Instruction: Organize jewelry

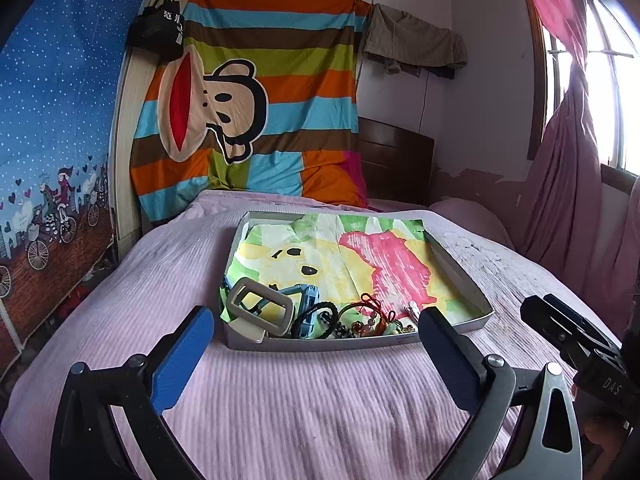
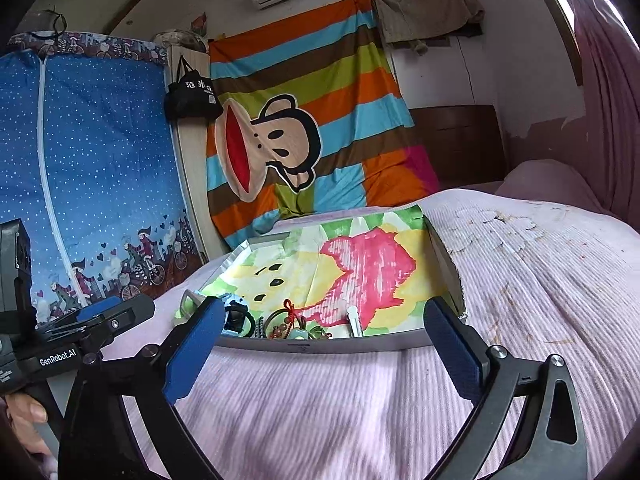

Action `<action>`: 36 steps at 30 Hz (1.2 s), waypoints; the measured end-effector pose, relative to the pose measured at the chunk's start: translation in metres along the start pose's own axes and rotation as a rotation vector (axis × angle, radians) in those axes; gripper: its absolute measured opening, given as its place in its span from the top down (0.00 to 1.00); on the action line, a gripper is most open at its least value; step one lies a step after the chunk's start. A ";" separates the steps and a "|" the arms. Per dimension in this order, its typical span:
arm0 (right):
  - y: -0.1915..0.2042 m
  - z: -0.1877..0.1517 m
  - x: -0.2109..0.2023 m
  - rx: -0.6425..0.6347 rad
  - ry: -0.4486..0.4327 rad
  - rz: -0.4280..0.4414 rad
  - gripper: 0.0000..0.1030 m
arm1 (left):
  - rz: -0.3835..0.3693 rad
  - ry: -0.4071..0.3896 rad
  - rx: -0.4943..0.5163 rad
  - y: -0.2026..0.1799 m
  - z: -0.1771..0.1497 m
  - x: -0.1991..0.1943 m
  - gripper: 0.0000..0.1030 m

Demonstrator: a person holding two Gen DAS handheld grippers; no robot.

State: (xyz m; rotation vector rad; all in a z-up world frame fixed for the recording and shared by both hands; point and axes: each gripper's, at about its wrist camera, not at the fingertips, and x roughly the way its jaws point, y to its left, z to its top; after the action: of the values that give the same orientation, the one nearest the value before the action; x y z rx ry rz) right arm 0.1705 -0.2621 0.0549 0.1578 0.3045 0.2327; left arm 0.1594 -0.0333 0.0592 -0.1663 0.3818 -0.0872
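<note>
Pink bedspread (image 1: 304, 392), grey tray (image 1: 320, 346), striped monkey sheet (image 1: 256, 92)

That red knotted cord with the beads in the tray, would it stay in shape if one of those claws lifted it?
Probably not. The red beaded cord looks thin and loops loosely, so it would likely droop. It lies against the black bracelet in a tangle at the tray front, so neighbours may drag along. Its beads look small and smooth, perhaps slippery between the pads.

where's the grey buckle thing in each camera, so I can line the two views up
Left wrist: grey buckle lies in the tray's near-left corner, between the open tongs.
Right wrist: only its corner shows, beside the left fingertip.
Shared landmark: the pink patch on the tray's paper.
</note>
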 end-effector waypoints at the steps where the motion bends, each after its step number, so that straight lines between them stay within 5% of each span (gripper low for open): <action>1: 0.003 0.000 -0.005 -0.007 -0.007 0.001 0.03 | 0.002 -0.004 0.001 0.001 0.000 -0.004 0.00; 24: 0.058 -0.036 -0.098 -0.038 -0.048 -0.002 0.01 | 0.025 -0.046 0.029 0.034 -0.042 -0.094 0.00; 36: 0.063 -0.067 -0.104 -0.051 -0.019 -0.053 0.01 | 0.054 -0.038 0.051 0.042 -0.069 -0.100 0.00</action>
State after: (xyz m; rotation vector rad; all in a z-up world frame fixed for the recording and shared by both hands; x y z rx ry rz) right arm 0.0403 -0.2193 0.0327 0.1017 0.2833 0.1863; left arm 0.0428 0.0092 0.0252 -0.1073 0.3454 -0.0409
